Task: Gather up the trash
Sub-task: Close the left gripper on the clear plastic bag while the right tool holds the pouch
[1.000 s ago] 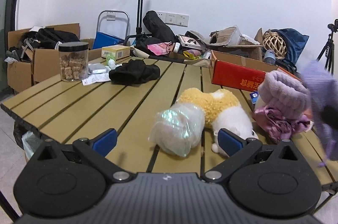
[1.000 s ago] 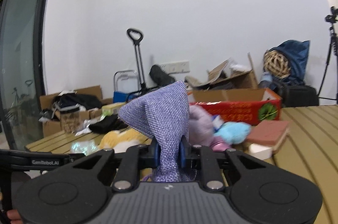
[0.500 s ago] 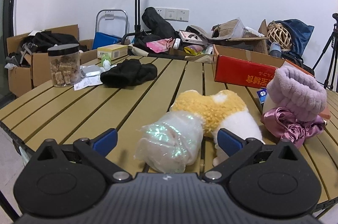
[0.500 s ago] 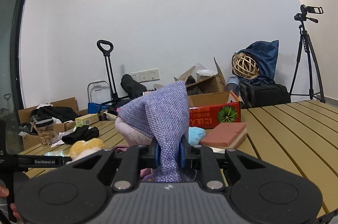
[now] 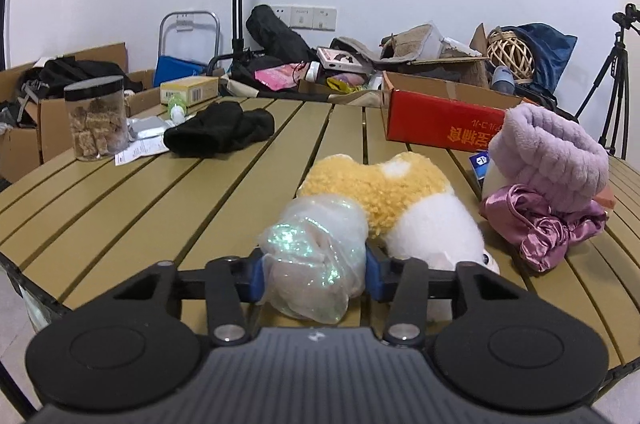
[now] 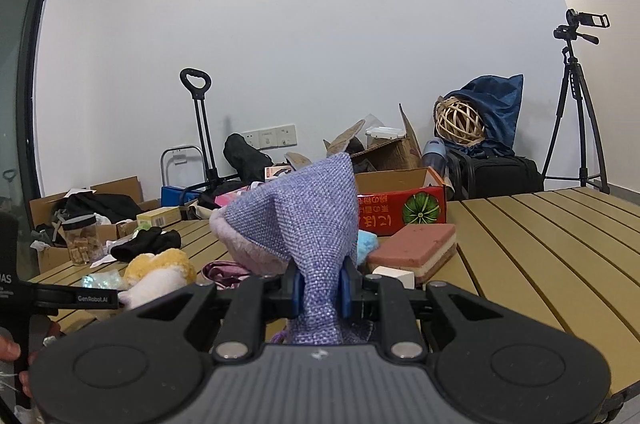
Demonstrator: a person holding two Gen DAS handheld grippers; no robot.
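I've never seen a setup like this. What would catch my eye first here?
Probably the crumpled clear plastic bag, squeezed between the left gripper's blue fingers at the near edge of the slatted table, right against a yellow-and-white plush toy. Next, the purple woven pouch standing pinched in the right gripper.

On the slatted wooden table (image 5: pixel 120 208): one crumpled glittery plastic bag (image 5: pixel 316 256), one yellow-and-white plush toy (image 5: pixel 404 204), one black cloth (image 5: pixel 220 134), one clear snack jar (image 5: pixel 96 118).

left jaws close on the plastic wad

the left gripper (image 5: pixel 314 274) has just been closing: its blue pads, wide apart before, now press both sides of the crumpled iridescent plastic wrap (image 5: pixel 316 264) at lower centre of frame.
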